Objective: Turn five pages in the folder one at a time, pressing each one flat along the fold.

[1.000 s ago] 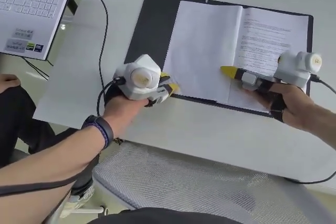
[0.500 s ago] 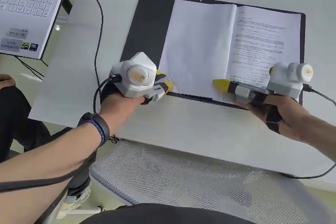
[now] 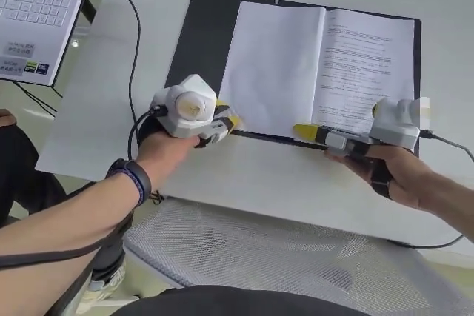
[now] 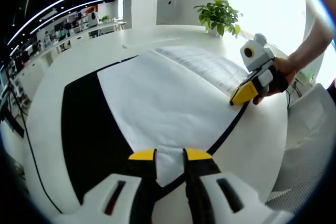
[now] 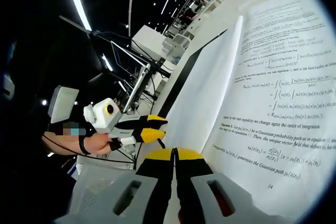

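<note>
The black folder (image 3: 204,35) lies open on the white table (image 3: 281,175), toward 12 o'clock from the person; a blank turned page (image 3: 270,64) covers its 9 o'clock half and a printed page (image 3: 363,64) its 3 o'clock half, with the fold (image 3: 320,72) running between them from 12 to 6; the step in hand looks like the pressing of a turned page along that fold, though how many of the five are done cannot be told; the right gripper (image 3: 304,132) lies low at the 6 o'clock end of the fold, its yellow-tipped jaws clenched tip to tip on nothing; in the right gripper view they point along the crease, with the printed sheet off at 2 o'clock; whether the tips touch the paper or hang just over it I cannot tell; the left gripper (image 3: 228,120) sits at the blank page's 7 o'clock corner, its jaws released with a narrow gap; in the left gripper view the sheet's corner lies in line with that gap, not pinched as far as I can judge; the next move, I judge, calls for the right gripper to go to the printed page's 5 o'clock corner, part its jaws, take one sheet only and carry it over toward 9 o'clock while the left gripper clears the way; then comes a closed-jaw stroke down the fold; the risk is catching two sheets at once.
</note>
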The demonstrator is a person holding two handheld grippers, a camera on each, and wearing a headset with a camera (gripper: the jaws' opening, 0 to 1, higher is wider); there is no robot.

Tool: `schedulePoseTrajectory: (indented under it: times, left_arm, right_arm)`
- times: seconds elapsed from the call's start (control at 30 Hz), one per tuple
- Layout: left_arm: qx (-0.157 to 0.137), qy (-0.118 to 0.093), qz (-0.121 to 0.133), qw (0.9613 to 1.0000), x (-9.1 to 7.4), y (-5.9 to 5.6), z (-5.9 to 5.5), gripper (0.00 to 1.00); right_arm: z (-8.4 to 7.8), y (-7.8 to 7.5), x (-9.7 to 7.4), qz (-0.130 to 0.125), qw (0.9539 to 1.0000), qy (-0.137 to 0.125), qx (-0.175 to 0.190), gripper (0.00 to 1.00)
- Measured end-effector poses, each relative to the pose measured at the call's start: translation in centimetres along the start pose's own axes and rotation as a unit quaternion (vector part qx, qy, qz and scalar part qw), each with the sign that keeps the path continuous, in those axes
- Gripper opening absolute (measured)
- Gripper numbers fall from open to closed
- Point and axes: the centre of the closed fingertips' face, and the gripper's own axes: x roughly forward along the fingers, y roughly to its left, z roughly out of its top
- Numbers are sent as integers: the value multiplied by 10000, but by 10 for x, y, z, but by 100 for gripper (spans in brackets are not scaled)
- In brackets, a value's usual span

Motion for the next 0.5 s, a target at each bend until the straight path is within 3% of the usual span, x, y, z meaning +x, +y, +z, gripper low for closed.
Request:
schedulePoseTrajectory:
  times: [0.5]
  left_arm:
    - [-69,77,-82,9999,2,-4,0,21]
  right_arm:
    - [-1,1,-2,-165,9998,116,45,0]
